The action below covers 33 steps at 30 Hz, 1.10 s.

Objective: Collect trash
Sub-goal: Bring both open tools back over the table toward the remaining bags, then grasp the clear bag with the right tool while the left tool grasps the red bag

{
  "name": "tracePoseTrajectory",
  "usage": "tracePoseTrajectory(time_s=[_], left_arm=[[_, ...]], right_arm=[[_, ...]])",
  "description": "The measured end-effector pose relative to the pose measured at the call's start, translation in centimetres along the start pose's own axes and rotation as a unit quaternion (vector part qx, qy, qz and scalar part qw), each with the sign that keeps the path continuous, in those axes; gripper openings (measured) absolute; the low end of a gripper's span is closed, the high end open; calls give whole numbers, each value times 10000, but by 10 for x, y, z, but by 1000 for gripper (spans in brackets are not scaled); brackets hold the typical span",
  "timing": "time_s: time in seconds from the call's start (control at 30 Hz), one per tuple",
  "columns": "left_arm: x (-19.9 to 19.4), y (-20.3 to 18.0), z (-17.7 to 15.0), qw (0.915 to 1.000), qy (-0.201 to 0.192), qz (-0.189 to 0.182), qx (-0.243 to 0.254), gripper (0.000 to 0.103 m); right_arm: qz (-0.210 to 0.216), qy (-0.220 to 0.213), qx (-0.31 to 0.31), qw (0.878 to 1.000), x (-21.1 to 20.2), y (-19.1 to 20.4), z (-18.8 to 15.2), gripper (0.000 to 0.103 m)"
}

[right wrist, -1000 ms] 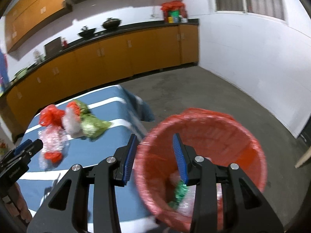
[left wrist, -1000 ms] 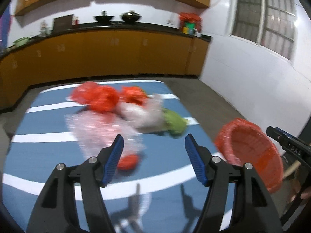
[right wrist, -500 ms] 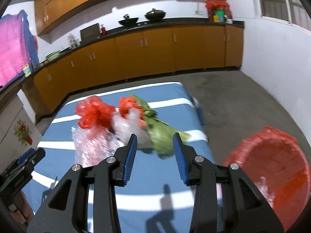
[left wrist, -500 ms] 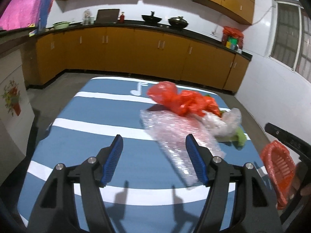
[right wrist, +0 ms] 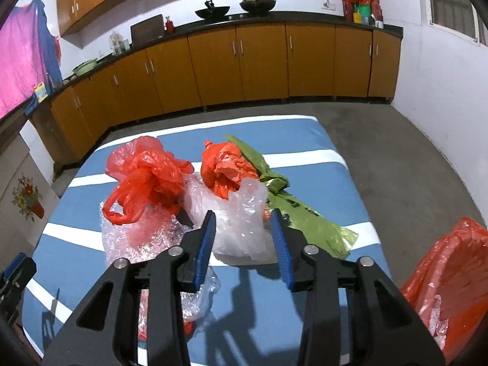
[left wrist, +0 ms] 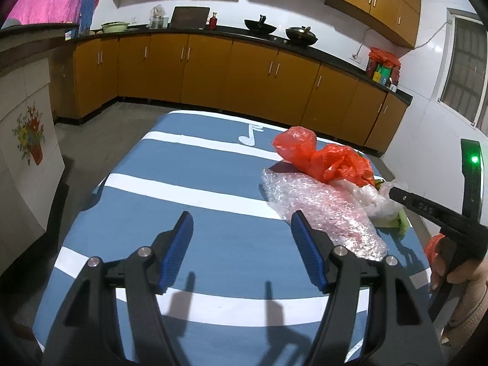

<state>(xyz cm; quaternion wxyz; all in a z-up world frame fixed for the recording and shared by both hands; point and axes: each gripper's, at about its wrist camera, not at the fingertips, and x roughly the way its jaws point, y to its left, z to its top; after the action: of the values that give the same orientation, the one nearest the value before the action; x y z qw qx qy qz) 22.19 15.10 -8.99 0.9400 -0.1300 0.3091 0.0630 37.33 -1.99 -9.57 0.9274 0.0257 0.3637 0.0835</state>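
A heap of trash lies on the blue striped table: two red bags, a clear plastic bag, a green bag and bubble wrap. My right gripper hovers just in front of the clear bag. Its jaws are closing, the bag shows in the gap, and the pads do not press on it. My left gripper is open and empty over bare table, with the bubble wrap just right of its right finger. The right gripper shows at the right edge of the left wrist view.
A red bin lined with a red bag stands off the table's right side and holds some plastic. A person's hand holds the right gripper. Orange kitchen cabinets line the far wall. A white cupboard stands left of the table.
The right gripper has swung from above the red bin to the trash heap and its jaws have narrowed. The left gripper's view has shifted left across the table; its jaws stay wide.
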Motion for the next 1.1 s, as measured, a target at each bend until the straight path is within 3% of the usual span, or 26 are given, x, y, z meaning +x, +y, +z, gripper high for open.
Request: tracePoseTrajectory(time_s=[0.07, 0.17, 0.6, 1.1], left_arm=[[2, 0, -1, 10000, 39, -18, -32, 66], [3, -1, -2, 10000, 58, -41, -40, 66], [11, -28, 15, 9996, -69, -235, 121, 66], [48, -101, 44, 9960, 4, -655, 601, 63]], right_arm=[[5, 59, -62, 10000, 2, 1, -2, 20], [42, 121, -124, 9998, 4, 2, -6, 9], [449, -177, 259, 9985, -43, -8, -14, 4], [27, -587, 687, 9959, -91, -53, -25, 4]])
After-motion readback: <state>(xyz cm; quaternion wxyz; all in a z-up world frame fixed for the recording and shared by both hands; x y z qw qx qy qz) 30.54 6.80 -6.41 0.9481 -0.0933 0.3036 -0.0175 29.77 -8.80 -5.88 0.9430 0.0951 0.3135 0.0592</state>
